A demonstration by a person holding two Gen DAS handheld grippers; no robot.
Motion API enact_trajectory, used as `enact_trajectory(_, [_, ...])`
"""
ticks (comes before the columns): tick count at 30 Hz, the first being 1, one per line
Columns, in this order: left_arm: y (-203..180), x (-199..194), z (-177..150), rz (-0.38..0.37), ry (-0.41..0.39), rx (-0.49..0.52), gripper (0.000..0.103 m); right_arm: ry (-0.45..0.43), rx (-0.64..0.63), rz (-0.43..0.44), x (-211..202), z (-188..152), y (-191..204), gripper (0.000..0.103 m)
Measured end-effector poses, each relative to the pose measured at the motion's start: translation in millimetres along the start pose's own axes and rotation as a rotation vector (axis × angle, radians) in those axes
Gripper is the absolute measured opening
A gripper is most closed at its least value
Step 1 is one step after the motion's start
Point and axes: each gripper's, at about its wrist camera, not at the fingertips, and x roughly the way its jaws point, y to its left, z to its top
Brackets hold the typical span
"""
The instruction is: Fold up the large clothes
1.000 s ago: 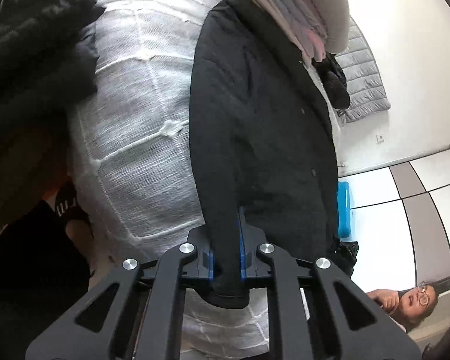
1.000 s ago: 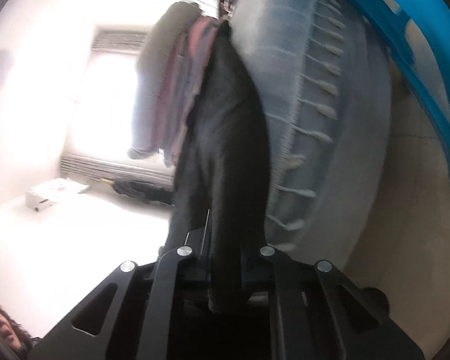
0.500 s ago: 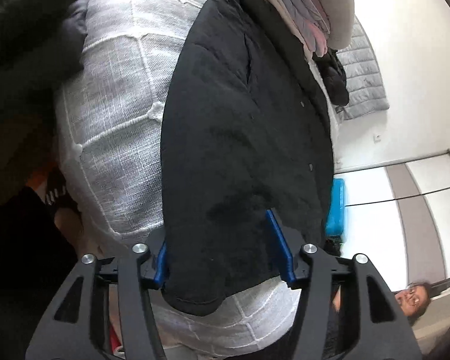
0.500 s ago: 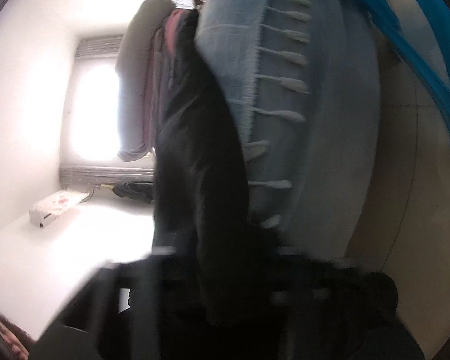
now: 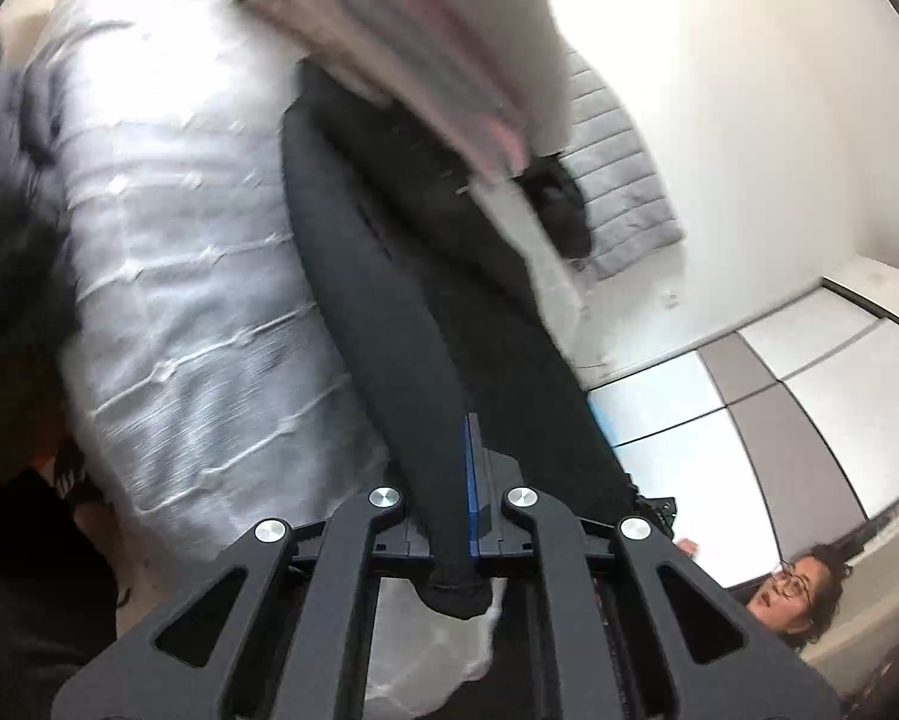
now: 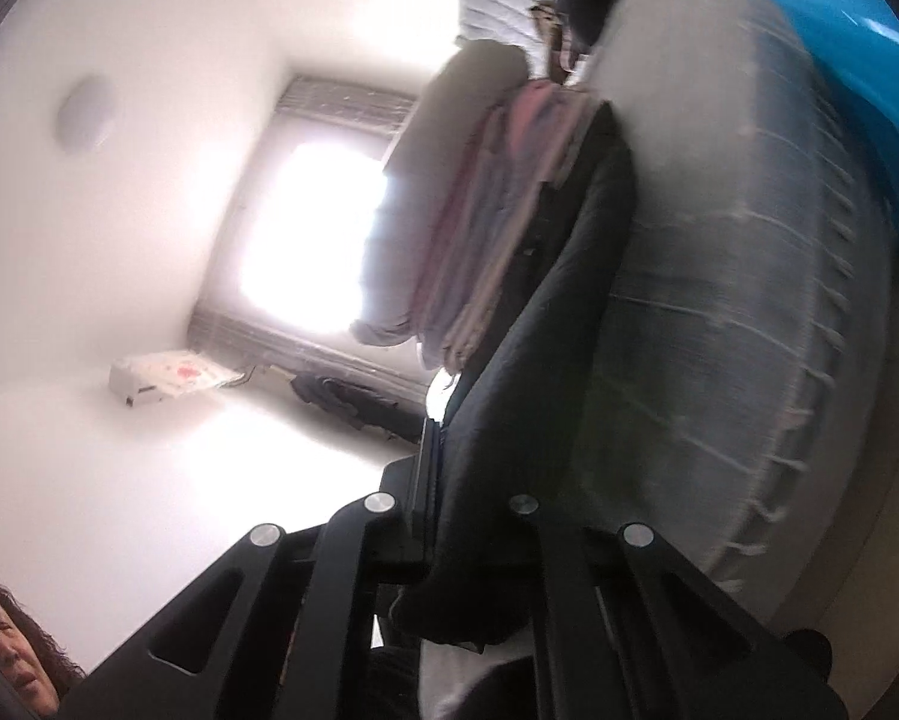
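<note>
A large black garment (image 5: 401, 300) lies on the white quilted bed (image 5: 185, 276), running from the stack of folded clothes down to me. My left gripper (image 5: 449, 504) is shut on its near edge, the cloth pinched between the blue pads. In the right wrist view the same black garment (image 6: 545, 372) runs along the grey-blue bed cover (image 6: 737, 324). My right gripper (image 6: 473, 516) is shut on another part of its edge; the right finger is hidden behind the cloth.
A stack of folded clothes (image 5: 425, 60) in pink, grey and beige sits on the garment's far end, also in the right wrist view (image 6: 485, 228). A grey quilted jacket (image 5: 623, 180) hangs on the wall. A blue plastic basket (image 6: 839, 30) is beside the bed. A person (image 5: 803, 594) is nearby.
Half a second ago my left gripper stood open around the black cloth; now it is shut on it. Both views have swung and are blurred by motion. The right gripper still holds the cloth.
</note>
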Motion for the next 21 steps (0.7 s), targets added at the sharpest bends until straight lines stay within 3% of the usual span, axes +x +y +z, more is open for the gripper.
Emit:
enact_trajectory(4, [-26, -43, -8, -0.054, -0.025, 0.046, 0.004, -0.004, -0.044, 0.061, -6, -14, 42, 0.008])
enact_trajectory(7, [-27, -76, -25, -0.050, -0.021, 0.063, 0.005, -0.006, -0.066, 0.081, -33, -28, 64, 0.008])
enact_trajectory(10, [-4, -88, -56, -0.001, 0.076, 0.086, 0.006, 0.041, -0.071, 0.030, -55, -55, 62, 0.008])
enact_trajectory(12, [28, -79, -74, 0.054, 0.162, 0.040, 0.007, 0.079, -0.041, -0.069, -58, -71, 44, 0.014])
enact_trajectory(13, [39, -72, -79, 0.072, 0.194, 0.010, 0.007, 0.100, -0.011, -0.113, -57, -77, 29, 0.024])
enact_trajectory(14, [56, -63, -88, 0.105, 0.230, -0.029, 0.008, 0.105, 0.029, -0.138, -54, -82, 12, 0.041])
enact_trajectory(16, [77, -53, -97, 0.122, 0.253, -0.078, 0.008, 0.106, 0.080, -0.137, -59, -93, -5, 0.055])
enact_trajectory(18, [86, -50, -100, 0.099, 0.244, -0.116, 0.010, 0.100, 0.108, -0.125, -65, -96, -11, 0.057])
enact_trajectory(21, [86, -52, -102, 0.097, 0.240, -0.108, 0.027, 0.093, 0.138, -0.116, -66, -94, -14, 0.063])
